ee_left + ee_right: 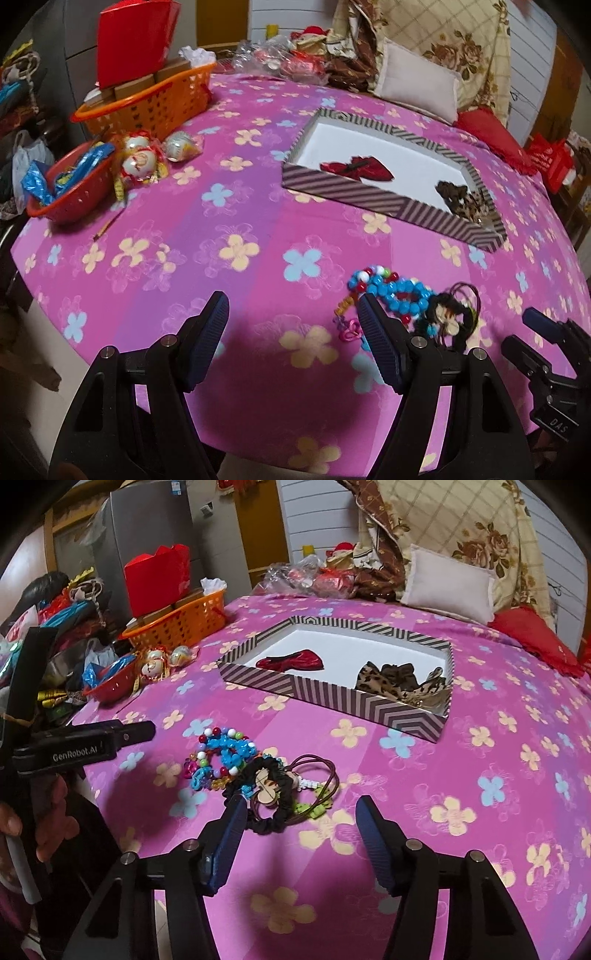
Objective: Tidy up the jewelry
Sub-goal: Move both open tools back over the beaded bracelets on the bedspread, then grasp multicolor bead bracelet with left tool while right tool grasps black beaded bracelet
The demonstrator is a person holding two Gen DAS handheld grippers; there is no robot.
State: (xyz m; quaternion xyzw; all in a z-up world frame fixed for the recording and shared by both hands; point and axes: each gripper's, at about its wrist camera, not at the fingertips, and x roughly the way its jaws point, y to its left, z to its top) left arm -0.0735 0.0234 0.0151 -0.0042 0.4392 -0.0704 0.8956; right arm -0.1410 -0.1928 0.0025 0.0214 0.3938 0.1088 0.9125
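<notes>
Left wrist view: left gripper (pixel 291 314) is hanging over the flowered bedspread (pixel 236 206) with jaws spread and nothing between them; its right-hand finger is sitting just beside the bead bracelets (pixel 393 291), probably lining up a pick. Right gripper (pixel 535 325) is showing at the right edge, beside the black scrunchie (pixel 448 314). Striped box (pixel 384 205) is lying further back, already holding a red bow (pixel 356 168) and a leopard bow (pixel 461 195), so it looks like the sorting tray. Right wrist view: right gripper (pixel 299 812) is standing released, nothing pinched, with the black scrunchie (pixel 271 808) and brown hair ties (pixel 314 775) just ahead between its fingers, likely the next grab. Bead bracelets (pixel 221 755) are lying beyond, touching that tangle. Left gripper (pixel 146 729) is showing side-on at the left. Striped box (pixel 334 696) is sitting well apart from the pile.
</notes>
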